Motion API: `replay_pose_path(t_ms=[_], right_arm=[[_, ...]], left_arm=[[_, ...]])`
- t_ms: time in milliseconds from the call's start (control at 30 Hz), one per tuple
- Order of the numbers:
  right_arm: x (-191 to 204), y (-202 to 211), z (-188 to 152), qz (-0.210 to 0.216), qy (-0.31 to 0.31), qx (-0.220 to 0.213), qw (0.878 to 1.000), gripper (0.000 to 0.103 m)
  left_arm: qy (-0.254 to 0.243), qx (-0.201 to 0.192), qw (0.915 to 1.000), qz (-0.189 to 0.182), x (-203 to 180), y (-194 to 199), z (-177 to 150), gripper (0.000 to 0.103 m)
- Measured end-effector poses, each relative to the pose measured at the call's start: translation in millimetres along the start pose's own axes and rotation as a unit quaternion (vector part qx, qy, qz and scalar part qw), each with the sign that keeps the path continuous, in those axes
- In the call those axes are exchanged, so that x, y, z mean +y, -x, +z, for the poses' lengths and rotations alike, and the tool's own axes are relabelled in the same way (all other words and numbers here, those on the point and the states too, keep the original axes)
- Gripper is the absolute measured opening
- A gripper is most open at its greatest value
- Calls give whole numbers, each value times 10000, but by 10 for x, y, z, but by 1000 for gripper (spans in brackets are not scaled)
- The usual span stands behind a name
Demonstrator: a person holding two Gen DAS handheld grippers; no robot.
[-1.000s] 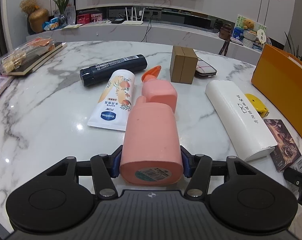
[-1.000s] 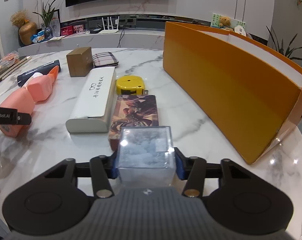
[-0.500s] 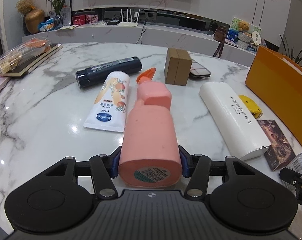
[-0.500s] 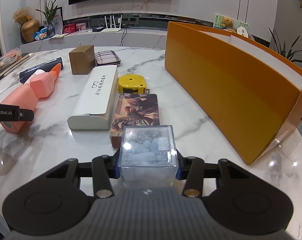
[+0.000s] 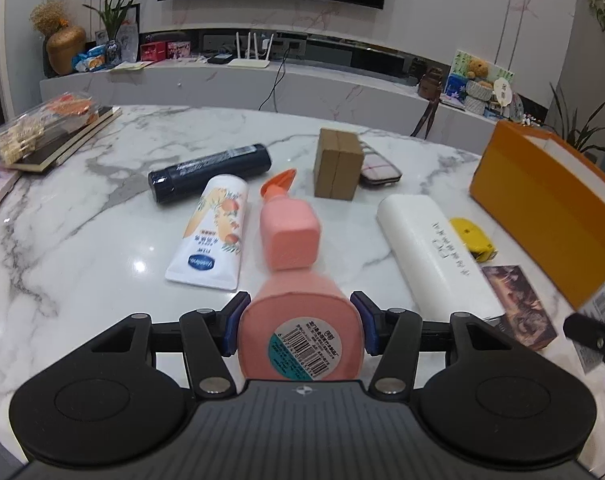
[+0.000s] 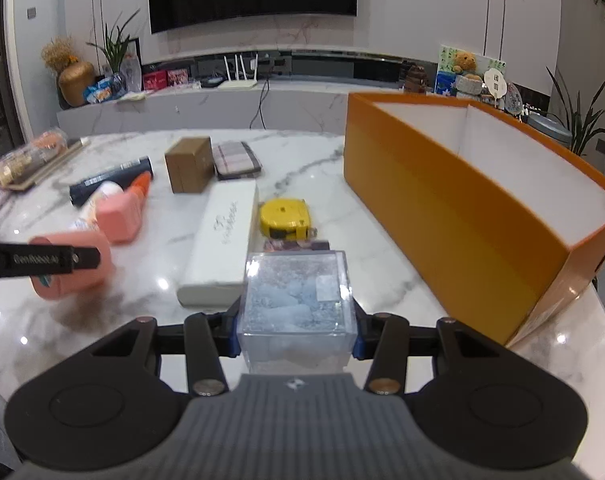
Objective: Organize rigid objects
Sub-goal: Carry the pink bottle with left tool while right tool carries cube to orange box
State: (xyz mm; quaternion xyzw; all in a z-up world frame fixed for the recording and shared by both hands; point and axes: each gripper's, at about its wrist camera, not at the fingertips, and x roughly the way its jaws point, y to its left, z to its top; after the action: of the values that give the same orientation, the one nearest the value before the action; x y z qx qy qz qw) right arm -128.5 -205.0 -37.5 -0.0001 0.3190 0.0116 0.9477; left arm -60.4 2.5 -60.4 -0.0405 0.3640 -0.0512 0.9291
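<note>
My left gripper (image 5: 300, 326) is shut on the base of a pink pump bottle (image 5: 298, 304), which hangs lifted off the marble table (image 5: 82, 248) with its orange nozzle pointing away. In the right wrist view the same pink bottle (image 6: 82, 264) shows at the left, behind the left gripper's finger. My right gripper (image 6: 296, 328) is shut on a clear plastic box (image 6: 296, 300), held above the table. The open orange box (image 6: 462, 216) with a white inside stands to its right.
On the table lie a Vaseline tube (image 5: 214, 236), a dark bottle (image 5: 210, 172), a brown carton (image 5: 337, 164), a plaid pouch (image 5: 380, 170), a white case (image 5: 434, 256), a yellow tape measure (image 6: 286, 218) and a picture box (image 5: 518, 304). Books and packets (image 5: 42, 136) sit far left.
Both grippers have risen from the table with their loads. The pink bottle's base has tipped up toward the camera. The inside of the orange box has come into the right wrist view.
</note>
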Motion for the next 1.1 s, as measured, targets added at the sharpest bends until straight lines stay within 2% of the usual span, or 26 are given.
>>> replay_pose_path(t_ms=[133,367,600,933,1100], right_arm=[[-39,80,108,-42,-37,-189,9998,47],[-143,155,182,-78,-200,-277,9994,47],[-170,240,313,-73,-241,-435,9987,47],[-384,557,998,-18,-557,-820,9951,47],[-504,776,1293,-103,-577,-1074,9925,47]], left_arm=[[-144,-43,9999,-74,-93,58,31,63],[-249,47,9996,-103,-141,83,59,63],[-376,50,9991,-182,-225,224,238,63],[-590,-133,9963,-610,-523,619,821,63],[-787,-373,9925,-862,-778,829,1089,63]])
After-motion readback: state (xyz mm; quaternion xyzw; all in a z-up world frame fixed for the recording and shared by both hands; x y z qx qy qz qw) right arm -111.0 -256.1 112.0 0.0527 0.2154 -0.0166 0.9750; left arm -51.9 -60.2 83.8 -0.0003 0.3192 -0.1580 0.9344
